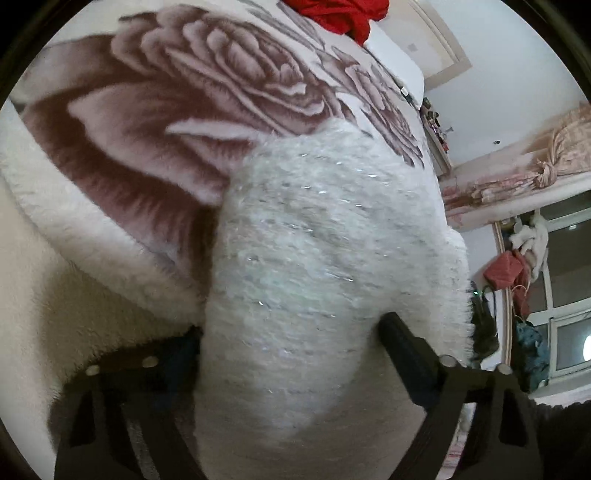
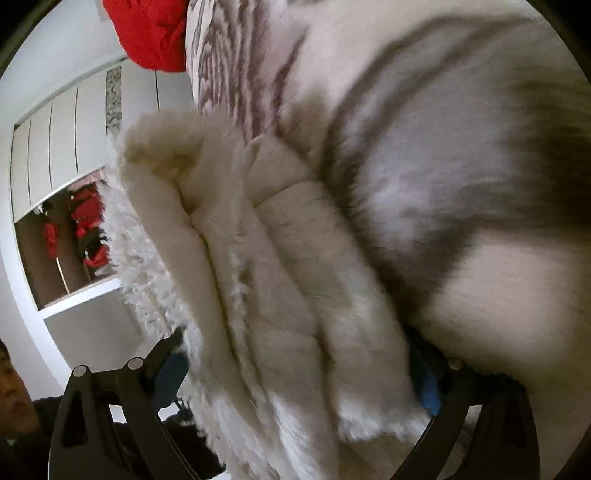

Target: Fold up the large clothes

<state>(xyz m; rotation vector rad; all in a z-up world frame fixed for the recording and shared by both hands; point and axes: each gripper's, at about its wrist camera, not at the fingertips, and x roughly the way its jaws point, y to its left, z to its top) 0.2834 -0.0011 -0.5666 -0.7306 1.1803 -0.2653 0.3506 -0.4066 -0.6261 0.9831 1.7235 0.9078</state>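
Observation:
A fluffy white garment with silver threads (image 1: 314, 258) fills the left wrist view, bunched between the two black fingers of my left gripper (image 1: 291, 339), which is shut on it. In the right wrist view the same garment shows as thick cream folds (image 2: 277, 266) clamped between the fingers of my right gripper (image 2: 295, 358). Both grips hold it just above a plush blanket with a brown rose print (image 1: 177, 110), which also shows in the right wrist view (image 2: 461, 147).
A red cloth (image 1: 343, 14) lies at the blanket's far end, also in the right wrist view (image 2: 151, 33). A window with hanging bags (image 1: 517, 280) is at right. A wardrobe with red clothes (image 2: 85, 229) and a person's face (image 2: 11, 391) are at left.

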